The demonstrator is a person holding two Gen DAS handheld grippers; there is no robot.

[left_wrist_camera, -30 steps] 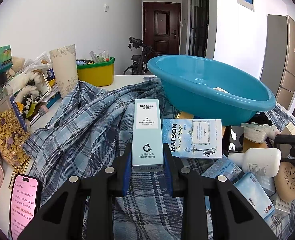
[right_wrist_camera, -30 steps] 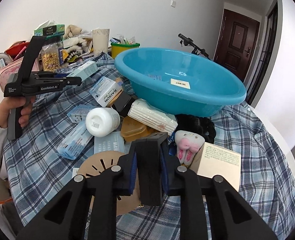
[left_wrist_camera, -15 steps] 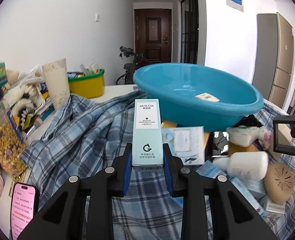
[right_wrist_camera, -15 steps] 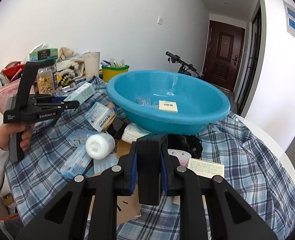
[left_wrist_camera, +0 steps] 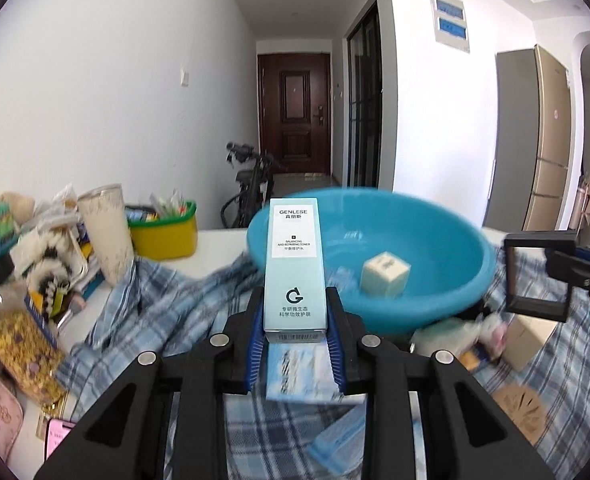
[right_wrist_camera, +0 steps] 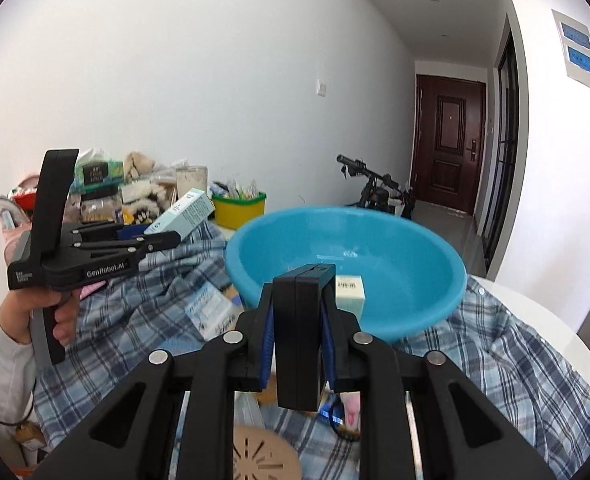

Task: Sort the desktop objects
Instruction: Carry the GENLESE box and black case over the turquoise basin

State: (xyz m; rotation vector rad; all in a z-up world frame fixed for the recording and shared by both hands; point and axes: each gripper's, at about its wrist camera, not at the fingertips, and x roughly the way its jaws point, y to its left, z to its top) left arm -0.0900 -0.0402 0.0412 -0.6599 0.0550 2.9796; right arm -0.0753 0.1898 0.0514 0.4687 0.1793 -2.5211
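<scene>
My left gripper [left_wrist_camera: 295, 340] is shut on a tall pale-green GENLESE toner box [left_wrist_camera: 295, 268], held upright in the air just before the blue basin [left_wrist_camera: 415, 264]. The box also shows in the right wrist view [right_wrist_camera: 187, 212]. My right gripper [right_wrist_camera: 297, 344] is shut on a flat black box [right_wrist_camera: 301, 320], held on edge above the checked cloth, near the basin's front rim [right_wrist_camera: 375, 328]. The black box also shows at the right in the left wrist view [left_wrist_camera: 535, 276]. A small cream box [left_wrist_camera: 385, 274] lies inside the basin.
A checked cloth [right_wrist_camera: 515, 360] covers the table, strewn with small boxes and a round tan disc [right_wrist_camera: 263, 456]. At the left stand a yellow bin [left_wrist_camera: 163, 236], a beige cup [left_wrist_camera: 109, 232], a cereal bag [left_wrist_camera: 19, 344] and other clutter. A bicycle [right_wrist_camera: 375, 192] stands behind.
Both grippers have risen with their boxes and moved closer to the basin, so I now look into it. The grips have not changed.
</scene>
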